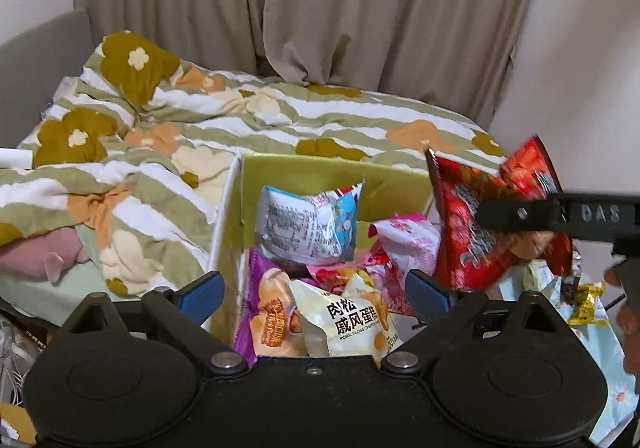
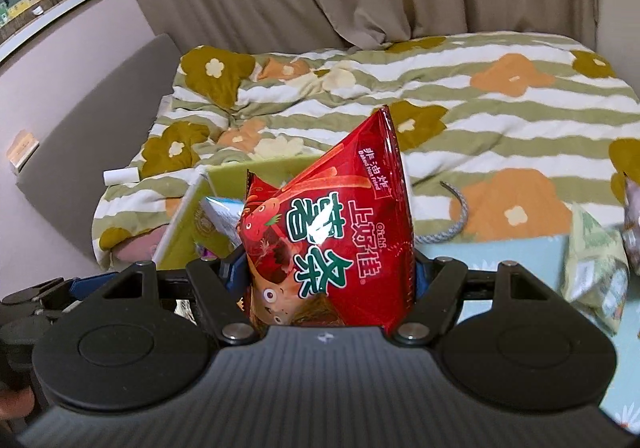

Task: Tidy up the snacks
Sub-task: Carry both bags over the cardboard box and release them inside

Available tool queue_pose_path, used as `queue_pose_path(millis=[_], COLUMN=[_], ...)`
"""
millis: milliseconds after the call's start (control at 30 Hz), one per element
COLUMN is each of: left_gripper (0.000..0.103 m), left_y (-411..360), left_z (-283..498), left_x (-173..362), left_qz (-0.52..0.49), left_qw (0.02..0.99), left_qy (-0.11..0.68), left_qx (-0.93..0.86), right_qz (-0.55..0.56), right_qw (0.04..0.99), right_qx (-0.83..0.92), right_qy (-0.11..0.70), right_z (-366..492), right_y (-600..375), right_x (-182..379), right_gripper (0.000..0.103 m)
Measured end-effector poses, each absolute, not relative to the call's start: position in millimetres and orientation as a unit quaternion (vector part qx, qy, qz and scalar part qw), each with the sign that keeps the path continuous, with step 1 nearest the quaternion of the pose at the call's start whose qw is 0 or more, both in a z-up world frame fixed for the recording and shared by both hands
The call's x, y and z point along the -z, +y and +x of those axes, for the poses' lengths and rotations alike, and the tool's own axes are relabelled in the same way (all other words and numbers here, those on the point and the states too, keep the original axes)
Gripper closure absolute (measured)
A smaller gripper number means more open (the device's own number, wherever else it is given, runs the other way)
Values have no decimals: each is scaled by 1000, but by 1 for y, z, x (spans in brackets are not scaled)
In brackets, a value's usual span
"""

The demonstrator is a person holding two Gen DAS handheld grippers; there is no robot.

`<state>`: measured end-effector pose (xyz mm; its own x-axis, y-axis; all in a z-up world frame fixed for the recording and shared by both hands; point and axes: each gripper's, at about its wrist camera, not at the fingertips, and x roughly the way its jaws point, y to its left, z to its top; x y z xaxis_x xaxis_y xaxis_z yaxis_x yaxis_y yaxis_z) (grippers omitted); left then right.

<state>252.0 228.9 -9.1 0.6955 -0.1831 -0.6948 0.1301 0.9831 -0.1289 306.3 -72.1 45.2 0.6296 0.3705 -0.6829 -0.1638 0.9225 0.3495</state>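
Observation:
A green box (image 1: 320, 171) stands against the bed and holds several snack packs: a blue-white one (image 1: 308, 224), a pink one (image 1: 408, 236), a purple one (image 1: 268, 320) and a white pork-floss cake pack (image 1: 344, 320). My left gripper (image 1: 316, 294) hangs open just above these packs, with nothing pressed between its blue pads. My right gripper (image 2: 326, 268) is shut on a red snack bag (image 2: 332, 240), which stands up between its pads and hides the fingertips. In the left wrist view that red bag (image 1: 480, 232) hovers at the box's right edge.
A bed with a flowered striped quilt (image 2: 480, 119) lies behind the box (image 2: 228, 175), with beige curtains beyond. On the light blue cloth (image 2: 500, 260) to the right are loose packs (image 2: 596, 272) and a gold wrapper (image 1: 588, 300). A grey cord (image 2: 460, 215) lies on the quilt.

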Motion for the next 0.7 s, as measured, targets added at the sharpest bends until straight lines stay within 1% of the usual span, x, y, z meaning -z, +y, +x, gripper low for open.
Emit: queue_pose_path(millis=[233, 333, 400, 700], left_gripper=[4, 4, 4, 4], left_y=[242, 244, 245, 242], left_z=[253, 257, 257, 255], left_x=[-1, -1, 2, 17], left_qz=[-40, -38, -39, -34], left_qw=[926, 927, 926, 921], left_qy=[371, 371, 374, 389], left_qx=[51, 38, 30, 18], right_qz=[136, 149, 163, 185], right_qw=[891, 882, 872, 870], right_qx=[-198, -217, -224, -204], right_qy=[386, 391, 403, 408], right_z=[334, 347, 354, 349], right_y=[-46, -32, -25, -40], right_x=[-56, -51, -42, -29], right_gripper=[14, 12, 0, 0])
